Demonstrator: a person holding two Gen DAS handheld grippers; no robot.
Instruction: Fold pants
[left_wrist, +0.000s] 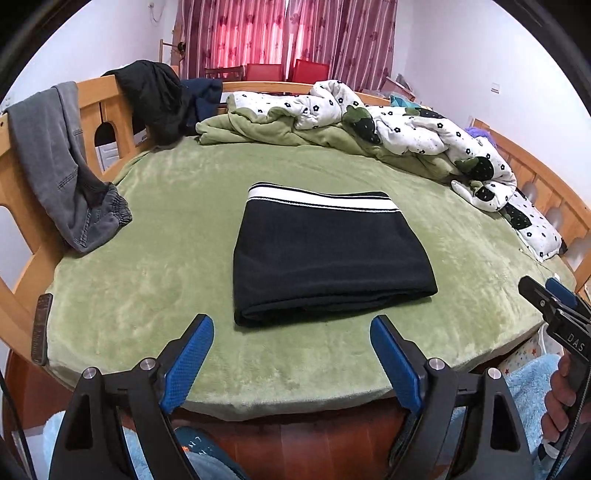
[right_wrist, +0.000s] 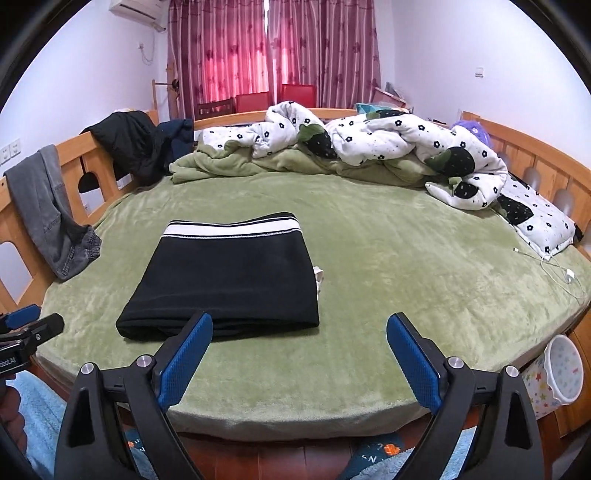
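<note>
Black with a white-striped waistband, the pants (left_wrist: 328, 254) lie folded into a flat rectangle on the green blanket (left_wrist: 147, 280), waistband on the far side. In the left wrist view, the left gripper (left_wrist: 291, 326) hangs just short of the pants' near fold, its blue pads wide apart and holding nothing. Grey jeans (left_wrist: 59, 166) drape over the wooden rail left of the pants.

In the right wrist view, the right gripper (right_wrist: 300, 325) stands spread and empty near the pants' near right corner. A crumpled floral quilt (right_wrist: 388, 144) lies beyond the pants.
</note>
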